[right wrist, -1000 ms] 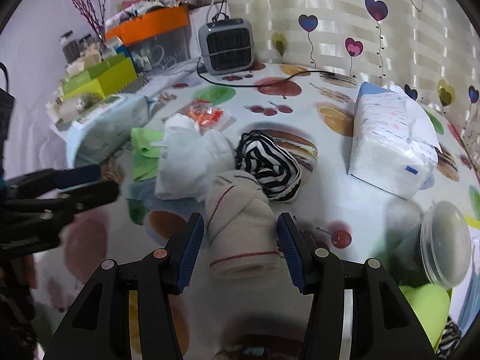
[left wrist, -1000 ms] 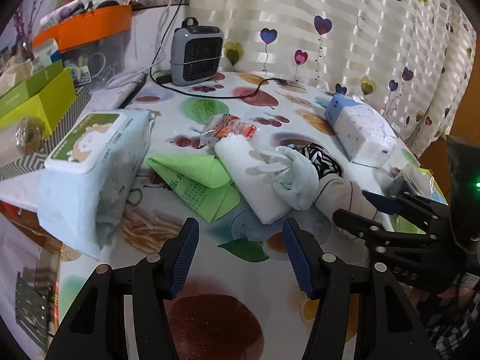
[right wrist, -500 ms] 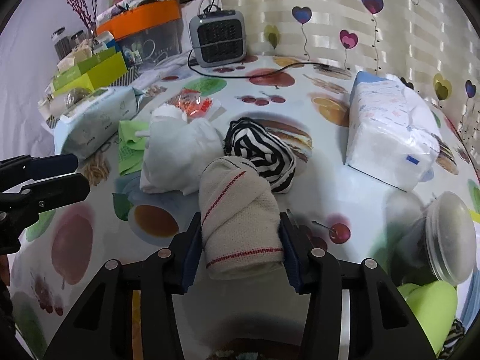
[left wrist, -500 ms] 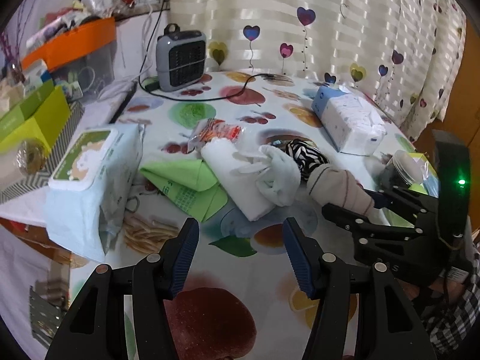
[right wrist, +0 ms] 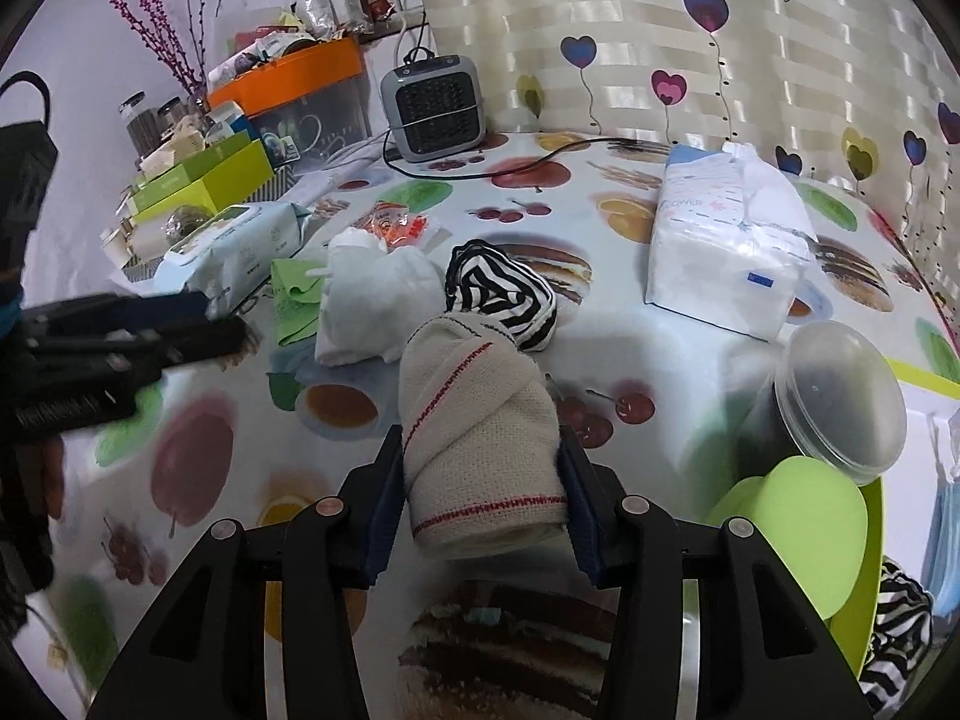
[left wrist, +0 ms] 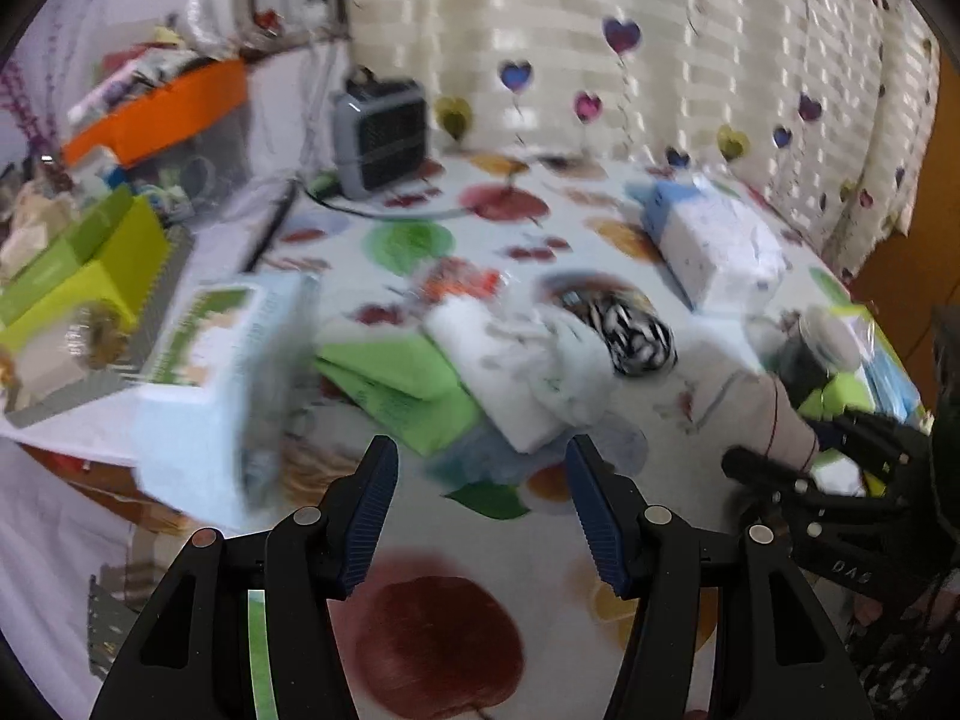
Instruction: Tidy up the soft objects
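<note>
Looking from left to right across the fruit-print tablecloth (right wrist: 228, 456), a pale blue wipes pack (right wrist: 234, 246) comes first. Next is a folded green cloth (right wrist: 294, 300), then a white cloth bundle (right wrist: 372, 306), then a black-and-white striped sock ball (right wrist: 504, 294). Farther right sits a tissue pack (right wrist: 726, 252), and last a clear lidded tub (right wrist: 840, 396) beside a green bin (right wrist: 804, 534).

The left gripper (left wrist: 480, 510) hangs over bare tablecloth with its jaws apart and nothing between them.

The right gripper (right wrist: 480, 498) is clamped on a rolled beige cloth with red stitching (right wrist: 480, 432). Both pads press its sides, near the bottom end. The roll pokes up and forward over the table, just in front of the striped sock ball.

That roll looks light and squishy, so it should not break or slip much. It could bend or come unrolled, though. Holding it across the fat middle seems best, so the loose end does not flop out.
</note>
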